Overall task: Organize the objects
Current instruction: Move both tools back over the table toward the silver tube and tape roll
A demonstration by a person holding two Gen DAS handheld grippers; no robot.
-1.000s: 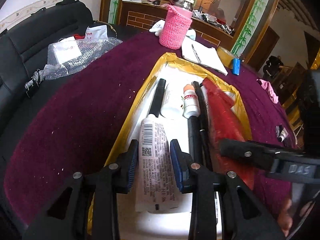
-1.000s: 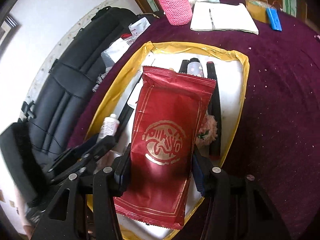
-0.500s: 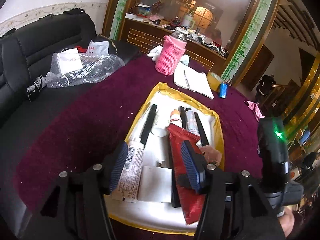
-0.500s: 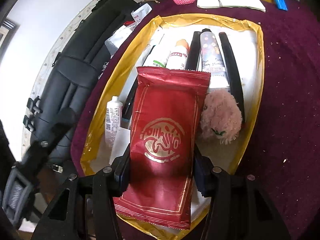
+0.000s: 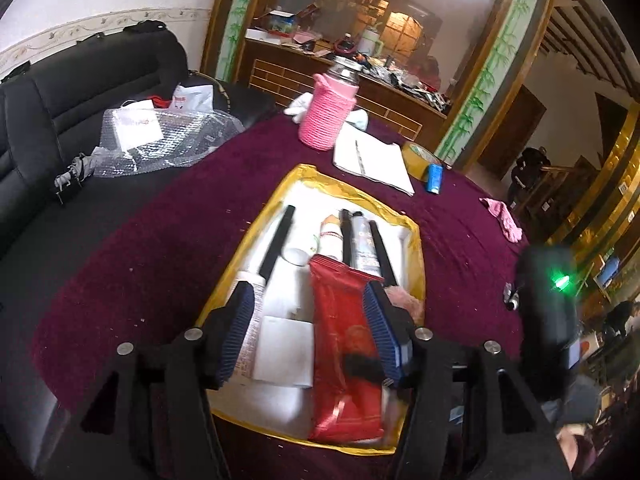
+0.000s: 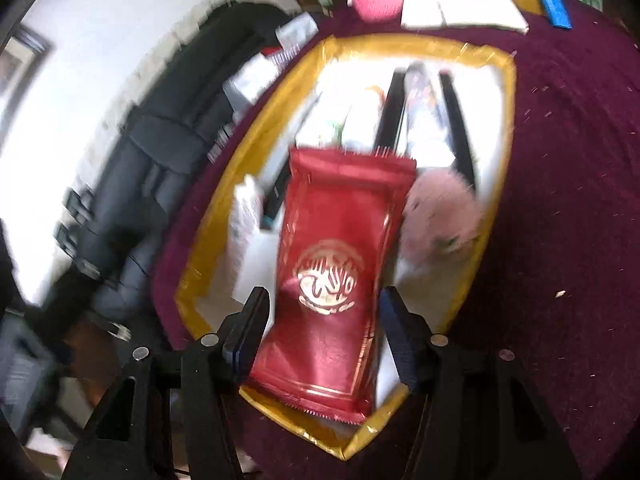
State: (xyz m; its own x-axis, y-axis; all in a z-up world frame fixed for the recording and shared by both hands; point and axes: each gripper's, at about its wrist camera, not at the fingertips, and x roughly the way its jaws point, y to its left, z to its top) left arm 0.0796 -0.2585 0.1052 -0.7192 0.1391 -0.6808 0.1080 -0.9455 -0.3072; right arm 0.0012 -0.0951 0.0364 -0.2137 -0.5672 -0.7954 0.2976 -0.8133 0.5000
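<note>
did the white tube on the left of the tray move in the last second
No. The white tube lies at the same spot along the tray's yellow rim, beside the black stick. The left hand-held gripper rose off it, jaws opening, nothing between them.

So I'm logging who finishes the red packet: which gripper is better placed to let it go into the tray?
Right gripper: its opening jaws straddle the red packet over the tray. Left gripper hovers above, holding nothing.

A pink knitted bottle sleeve [image 5: 329, 114] stands on the maroon-clothed tabletop [image 5: 160, 240] beside an open white notebook [image 5: 374, 160]. A small blue cylinder [image 5: 434, 178], perhaps a battery, lies near it. Crumpled clear bubble wrap [image 5: 160, 140] rests on the black leather sofa [image 5: 48, 96].
</note>
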